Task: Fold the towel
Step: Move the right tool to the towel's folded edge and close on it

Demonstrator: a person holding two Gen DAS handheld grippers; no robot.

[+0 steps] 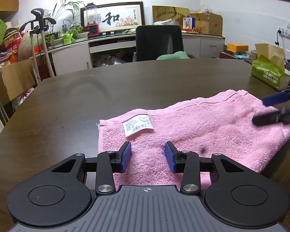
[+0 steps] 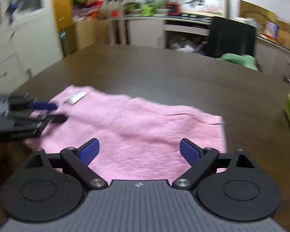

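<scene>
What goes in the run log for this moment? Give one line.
towel: flat on table, label up | left gripper: open over towel | right gripper: open, empty

right view: motion-blurred throughout
towel (image 1: 193, 127) near edge: hidden behind left tool (image 1: 148, 157)
right tool (image 1: 268, 110): smeared, cut off at frame edge

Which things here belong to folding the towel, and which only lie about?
For the job:
- pink towel with its white label
- left gripper, jaws open
- right gripper, jaws open

Lying about:
- green tissue pack
- black office chair
- green cloth
</scene>
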